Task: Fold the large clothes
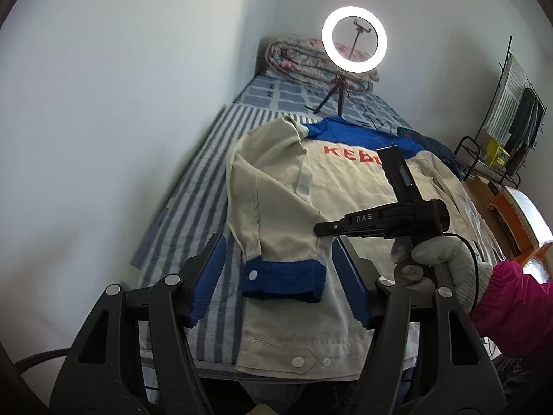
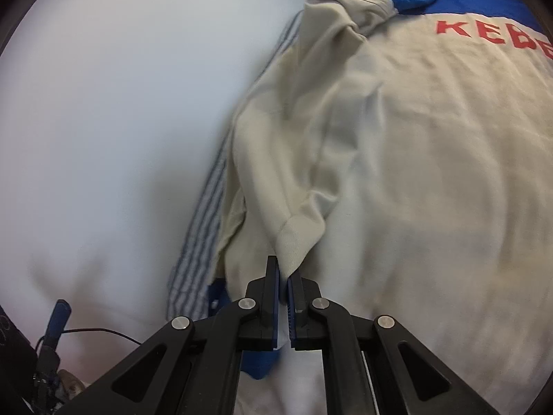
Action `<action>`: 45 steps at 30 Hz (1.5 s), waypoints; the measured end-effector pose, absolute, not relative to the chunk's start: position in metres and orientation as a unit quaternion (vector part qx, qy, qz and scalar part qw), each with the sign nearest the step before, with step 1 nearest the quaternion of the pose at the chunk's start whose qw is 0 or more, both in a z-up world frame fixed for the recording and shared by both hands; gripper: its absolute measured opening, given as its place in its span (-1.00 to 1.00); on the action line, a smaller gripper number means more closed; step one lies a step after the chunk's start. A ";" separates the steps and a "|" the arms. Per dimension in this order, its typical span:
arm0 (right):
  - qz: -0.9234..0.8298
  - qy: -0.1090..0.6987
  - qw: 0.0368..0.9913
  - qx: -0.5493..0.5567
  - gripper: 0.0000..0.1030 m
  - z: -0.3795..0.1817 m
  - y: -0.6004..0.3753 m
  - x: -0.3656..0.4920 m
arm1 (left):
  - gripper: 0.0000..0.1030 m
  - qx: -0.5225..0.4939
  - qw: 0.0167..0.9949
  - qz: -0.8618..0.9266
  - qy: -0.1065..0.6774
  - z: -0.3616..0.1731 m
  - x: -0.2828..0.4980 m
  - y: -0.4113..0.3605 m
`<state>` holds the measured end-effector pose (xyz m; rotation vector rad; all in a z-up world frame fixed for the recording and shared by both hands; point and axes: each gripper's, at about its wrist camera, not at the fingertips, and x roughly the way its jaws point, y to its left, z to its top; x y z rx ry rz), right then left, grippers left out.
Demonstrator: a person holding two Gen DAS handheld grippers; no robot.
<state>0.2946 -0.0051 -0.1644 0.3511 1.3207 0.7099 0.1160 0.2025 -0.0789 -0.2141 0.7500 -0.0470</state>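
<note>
A beige work jacket (image 1: 345,186) with blue collar, blue cuffs and red lettering lies back-up on the bed. Its left sleeve (image 1: 276,207) is folded over the body, blue cuff (image 1: 287,282) toward me. My left gripper (image 1: 280,276) is open, its blue pads either side of that cuff, above it. My right gripper (image 2: 284,273) is shut on a fold of the beige sleeve (image 2: 297,231). In the left wrist view the right gripper (image 1: 323,229) points left over the jacket, held by a gloved hand (image 1: 439,259).
The bed has a blue-and-white striped sheet (image 1: 193,186) against a white wall (image 1: 121,103). A ring light on a tripod (image 1: 354,43) and a rolled quilt (image 1: 304,62) stand at the far end. A metal rack with clothes (image 1: 511,131) stands at the right.
</note>
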 end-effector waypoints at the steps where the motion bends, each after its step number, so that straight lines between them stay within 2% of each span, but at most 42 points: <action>1: 0.320 0.600 0.717 0.156 -0.97 -0.169 -0.006 0.294 | 0.28 -0.114 0.917 -0.031 0.381 -0.087 0.125 0.202; 7: 0.325 0.594 0.720 0.149 -0.97 -0.188 -0.008 0.278 | 0.24 -0.218 0.857 -0.032 0.466 -0.144 0.181 0.225; 17: 0.338 0.586 0.721 0.151 -0.97 -0.198 -0.018 0.260 | 0.22 -0.345 0.782 0.006 0.519 -0.220 0.220 0.264; 21: 0.340 0.586 0.720 0.149 -0.96 -0.204 -0.021 0.260 | 0.01 -0.360 0.767 0.003 0.531 -0.237 0.226 0.264; 23: 0.339 0.587 0.720 0.147 -0.96 -0.209 -0.019 0.260 | -0.28 -0.358 0.768 0.000 0.531 -0.240 0.234 0.261; 25: 0.337 0.588 0.720 0.150 -0.96 -0.212 -0.017 0.260 | -0.39 -0.363 0.766 -0.007 0.531 -0.243 0.237 0.261; 29: 0.335 0.587 0.722 0.148 -0.95 -0.211 -0.014 0.259 | -0.57 -0.351 0.777 -0.001 0.523 -0.235 0.243 0.256; 36: 0.374 0.586 0.705 0.139 -0.94 -0.198 0.010 0.248 | -0.60 -0.280 0.846 0.019 0.453 -0.164 0.233 0.258; 38: 0.394 0.579 0.702 0.128 -0.82 -0.188 0.021 0.242 | -0.61 -0.257 0.864 0.021 0.433 -0.142 0.229 0.256; 41: 0.414 0.550 0.714 0.128 -0.43 -0.165 0.018 0.242 | -0.61 -0.242 0.881 0.011 0.407 -0.115 0.222 0.258; 45: 0.360 0.527 0.760 0.122 -0.44 -0.150 0.000 0.272 | -0.61 -0.217 0.893 0.006 0.395 -0.098 0.218 0.254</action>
